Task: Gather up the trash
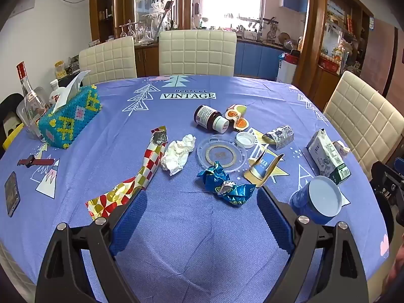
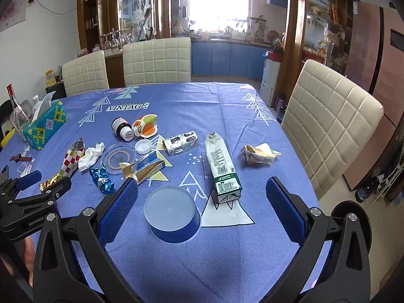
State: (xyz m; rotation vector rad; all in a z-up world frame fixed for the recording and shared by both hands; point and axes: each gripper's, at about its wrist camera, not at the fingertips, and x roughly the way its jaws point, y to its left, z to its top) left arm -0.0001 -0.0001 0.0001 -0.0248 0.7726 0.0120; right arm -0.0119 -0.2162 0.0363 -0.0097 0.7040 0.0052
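Nothing picked up yet — the collecting step looks just about to start. Left hand-held gripper (image 1: 202, 199) hangs wide, empty, above the counter (image 1: 192, 247), with the crumpled blue foil wrapper (image 1: 224, 185) just ahead btw its fingers. Right hand-held gripper (image 2: 202, 197) also wide, empty, w/ an upturned blue cup (image 2: 173, 214) between its fingers and the milk carton (image 2: 222, 169) lying beside. More trash sits mid-counter: checkered wrapper (image 1: 136, 174), tissue wad (image 1: 178, 154), silver carton (image 2: 180, 140), crumpled yellow-and-white wrapper (image 2: 258, 153). Next move, prob. — lower one gripper over the nearest piece, close gently; foil will crush and may slip.
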